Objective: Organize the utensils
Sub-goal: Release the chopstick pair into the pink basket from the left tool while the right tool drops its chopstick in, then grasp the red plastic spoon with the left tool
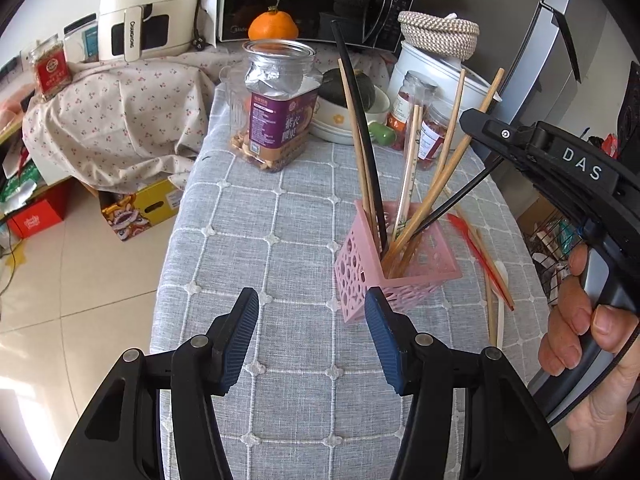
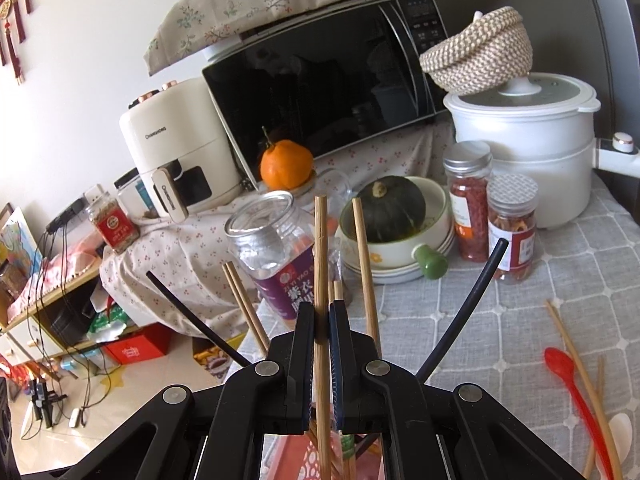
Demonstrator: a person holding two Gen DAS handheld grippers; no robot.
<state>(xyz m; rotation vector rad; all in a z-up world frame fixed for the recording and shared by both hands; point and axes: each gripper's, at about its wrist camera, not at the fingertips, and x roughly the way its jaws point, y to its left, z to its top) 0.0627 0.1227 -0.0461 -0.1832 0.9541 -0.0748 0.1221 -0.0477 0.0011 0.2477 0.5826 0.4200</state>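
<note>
A pink perforated holder (image 1: 394,270) stands on the grey quilted tablecloth (image 1: 280,220) with several wooden and black chopsticks upright in it. My left gripper (image 1: 312,316) is open and empty, just in front of the holder's near left corner. My right gripper (image 2: 322,316) is shut on a wooden chopstick (image 2: 321,248) that stands upright over the holder; its body shows in the left wrist view (image 1: 560,160) above and right of the holder. A red spoon (image 2: 576,392), a white spoon (image 2: 618,428) and loose wooden chopsticks (image 2: 576,364) lie on the cloth right of the holder.
At the back stand a nut jar (image 1: 280,108), an orange (image 1: 273,28), a bowl with a green squash (image 2: 394,208), two spice jars (image 2: 512,228), a white pot (image 2: 532,136), a microwave (image 2: 328,92) and an air fryer (image 1: 148,8). The table's left edge drops to the floor.
</note>
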